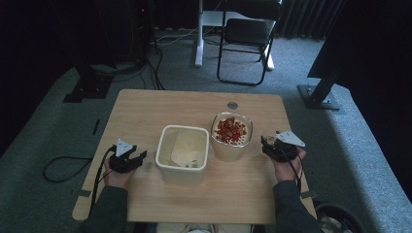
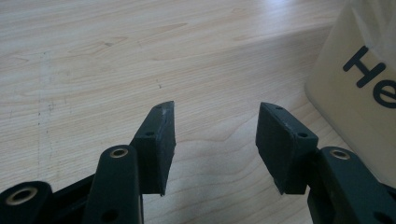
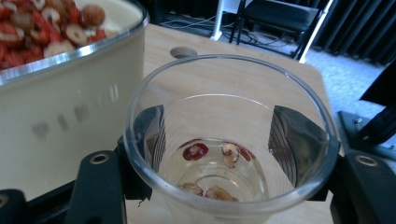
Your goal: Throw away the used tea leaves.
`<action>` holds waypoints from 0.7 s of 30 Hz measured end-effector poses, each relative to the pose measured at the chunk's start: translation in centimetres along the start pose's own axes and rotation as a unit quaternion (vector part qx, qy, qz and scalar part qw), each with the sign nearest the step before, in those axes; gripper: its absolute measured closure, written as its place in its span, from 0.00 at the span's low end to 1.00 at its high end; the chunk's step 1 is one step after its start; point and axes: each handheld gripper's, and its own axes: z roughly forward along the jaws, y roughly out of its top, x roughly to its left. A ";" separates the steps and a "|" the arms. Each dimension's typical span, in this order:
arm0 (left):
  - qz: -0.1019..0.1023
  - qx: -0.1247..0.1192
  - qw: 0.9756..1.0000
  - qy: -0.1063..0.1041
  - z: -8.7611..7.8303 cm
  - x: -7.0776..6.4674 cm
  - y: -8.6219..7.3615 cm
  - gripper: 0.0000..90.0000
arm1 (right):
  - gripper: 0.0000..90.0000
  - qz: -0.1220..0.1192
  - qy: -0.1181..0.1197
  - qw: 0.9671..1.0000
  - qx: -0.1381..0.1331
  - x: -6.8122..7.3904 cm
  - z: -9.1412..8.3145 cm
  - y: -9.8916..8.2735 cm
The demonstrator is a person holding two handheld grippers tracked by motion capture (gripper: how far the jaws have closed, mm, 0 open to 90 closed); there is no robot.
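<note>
From above, a wooden counter [image 1: 145,109] carries a square cream tub [image 1: 182,154] near its middle, with a pale sheet lying inside it, and just to its right a second cream tub [image 1: 231,137] heaped with red and tan dried fruit pieces [image 1: 230,130]. The left hand-held gripper [image 1: 127,158] rests on the counter left of the square tub, a little apart from it, gripped by the person's left hand [image 1: 115,178]. The right hand-held gripper [image 1: 274,145] sits right of the fruit tub, close to its side, held by the right hand [image 1: 285,167]. A black folding chair [image 1: 248,36] stands on the grey carpet beyond the counter. In the left gripper view, the left hand-held gripper [image 2: 215,135] has its jaws spread wide with bare wood between them, and the cream tub's wall [image 2: 359,93] with dark lettering stands at the right edge. In the right gripper view, the right hand-held gripper [image 3: 217,135] has its jaws pressed against both sides of a clear plastic cup [image 3: 229,140], holding it upright; a few fruit slices [image 3: 212,161] lie in the cup's bottom. The fruit tub [image 3: 70,102] stands just beside the cup on the left, its fruit showing over the rim
</note>
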 end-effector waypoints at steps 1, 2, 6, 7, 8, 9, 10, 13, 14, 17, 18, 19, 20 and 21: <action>0.000 0.001 1.000 0.001 0.0 0.0 0.0 0.54 | 0.40 0.000 0.000 1.000 0.000 0.0 0.0 0.0; 0.001 0.001 1.000 0.002 0.1 0.0 0.0 0.54 | 0.41 -0.001 -0.001 1.000 -0.001 0.1 0.0 0.4; -0.001 0.004 1.000 0.004 0.2 0.1 -0.1 0.54 | 0.41 -0.017 -0.005 1.000 -0.005 0.5 0.0 2.3; 0.000 0.004 1.000 0.004 0.2 0.1 -0.1 0.54 | 0.41 -0.025 -0.009 1.000 -0.004 0.7 0.0 3.0; 0.000 0.004 1.000 0.004 0.1 0.1 -0.1 0.54 | 0.41 -0.030 -0.011 0.999 -0.004 0.9 0.0 3.3; 0.000 0.004 1.000 0.004 0.1 0.1 -0.1 0.54 | 0.41 -0.036 -0.013 0.999 -0.004 1.0 0.0 3.8; 0.000 0.004 1.000 0.004 0.1 0.1 -0.1 0.54 | 0.41 -0.043 -0.015 0.999 -0.005 1.2 0.1 4.3; 0.000 0.004 1.000 0.005 0.2 0.1 -0.1 0.54 | 0.41 -0.052 -0.017 0.999 -0.004 1.5 0.2 5.5; 0.000 0.005 1.000 0.006 0.2 0.1 -0.1 0.54 | 0.41 -0.055 -0.017 0.998 -0.004 1.6 0.3 5.8; 0.001 0.005 1.000 0.007 0.2 0.1 -0.1 0.54 | 0.41 -0.066 -0.017 0.998 -0.004 2.0 0.5 6.8; 0.001 0.004 1.000 0.007 0.2 0.1 -0.1 0.54 | 0.41 -0.070 -0.017 0.997 -0.003 2.2 0.6 7.0; 0.001 0.004 1.000 0.007 0.2 0.1 -0.1 0.54 | 0.41 -0.074 -0.016 0.997 -0.004 2.4 0.7 7.2; 0.002 0.004 1.000 0.007 0.2 0.1 -0.1 0.54 | 0.41 -0.077 -0.014 0.997 -0.003 2.6 0.8 7.4; 0.002 0.004 1.000 0.007 0.2 0.1 -0.1 0.54 | 0.41 -0.081 -0.014 0.997 -0.003 2.7 0.9 7.5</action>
